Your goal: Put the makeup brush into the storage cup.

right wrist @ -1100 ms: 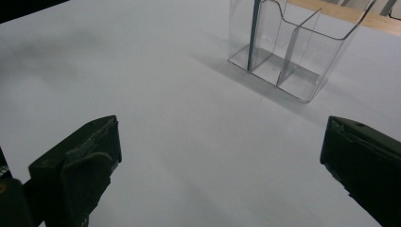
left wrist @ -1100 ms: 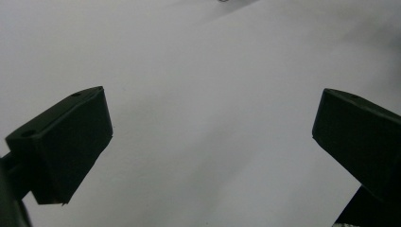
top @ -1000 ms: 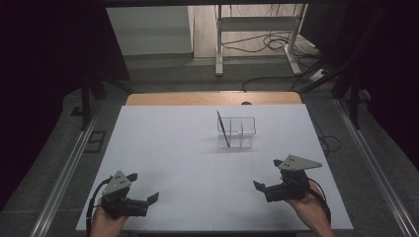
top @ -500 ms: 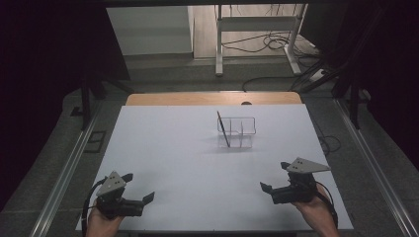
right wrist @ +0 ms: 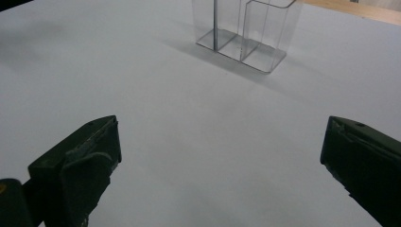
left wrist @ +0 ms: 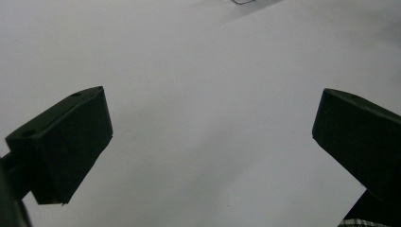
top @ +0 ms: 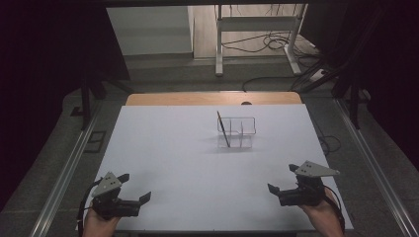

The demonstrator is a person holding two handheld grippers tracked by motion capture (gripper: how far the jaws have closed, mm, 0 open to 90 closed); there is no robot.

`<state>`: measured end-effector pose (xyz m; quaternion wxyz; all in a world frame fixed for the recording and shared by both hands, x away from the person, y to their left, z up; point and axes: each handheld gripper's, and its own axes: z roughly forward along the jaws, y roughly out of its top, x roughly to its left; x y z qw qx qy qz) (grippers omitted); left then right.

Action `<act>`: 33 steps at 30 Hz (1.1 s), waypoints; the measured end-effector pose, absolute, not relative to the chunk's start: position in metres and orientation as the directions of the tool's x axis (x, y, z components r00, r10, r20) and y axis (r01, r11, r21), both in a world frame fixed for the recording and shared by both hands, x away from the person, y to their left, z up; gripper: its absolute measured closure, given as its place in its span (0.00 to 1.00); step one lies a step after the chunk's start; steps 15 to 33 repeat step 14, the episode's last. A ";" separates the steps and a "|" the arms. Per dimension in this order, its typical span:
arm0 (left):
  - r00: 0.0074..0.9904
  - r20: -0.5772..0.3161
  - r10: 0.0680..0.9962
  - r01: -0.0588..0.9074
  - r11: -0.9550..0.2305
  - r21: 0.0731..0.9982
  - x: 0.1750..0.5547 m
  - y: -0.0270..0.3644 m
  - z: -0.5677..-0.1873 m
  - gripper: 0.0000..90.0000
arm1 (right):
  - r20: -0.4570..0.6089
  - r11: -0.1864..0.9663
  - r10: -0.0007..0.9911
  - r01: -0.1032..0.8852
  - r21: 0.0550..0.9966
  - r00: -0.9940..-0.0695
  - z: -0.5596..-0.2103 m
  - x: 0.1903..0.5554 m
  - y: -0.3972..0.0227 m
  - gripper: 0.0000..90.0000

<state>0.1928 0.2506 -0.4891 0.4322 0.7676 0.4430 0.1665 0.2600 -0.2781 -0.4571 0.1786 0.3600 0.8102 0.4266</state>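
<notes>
Seemingly the work is finished: a pen (top: pixel 223 129) is left leaning in the clear organizer (top: pixel 237 132), while the left gripper (top: pixel 132 188) and right gripper (top: pixel 282 178) are held empty, jaws apart, low over the bench (top: pixel 188 168).

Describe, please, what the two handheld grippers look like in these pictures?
Both the left gripper and the right gripper are black, each with two blocky black jaws and a grey three-cornered plate on top. A black cable trails from each. Their jaw tips look wedge-shaped, with small holes.
</notes>
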 end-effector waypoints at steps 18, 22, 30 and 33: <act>0.551 -0.129 0.825 0.543 -0.236 0.806 0.193 0.251 -0.490 0.00 | 0.019 0.397 0.761 0.489 0.776 -0.649 -0.470 0.260 -0.290 0.00; 0.551 -0.129 0.825 0.543 -0.236 0.806 0.193 0.251 -0.490 0.00 | 0.019 0.397 0.761 0.489 0.776 -0.649 -0.470 0.260 -0.290 0.00; 0.551 -0.129 0.825 0.543 -0.236 0.806 0.193 0.251 -0.490 0.00 | 0.019 0.397 0.761 0.489 0.776 -0.649 -0.470 0.260 -0.290 0.00; 0.551 -0.129 0.825 0.543 -0.236 0.806 0.193 0.251 -0.490 0.00 | 0.019 0.397 0.761 0.489 0.776 -0.649 -0.470 0.260 -0.290 0.00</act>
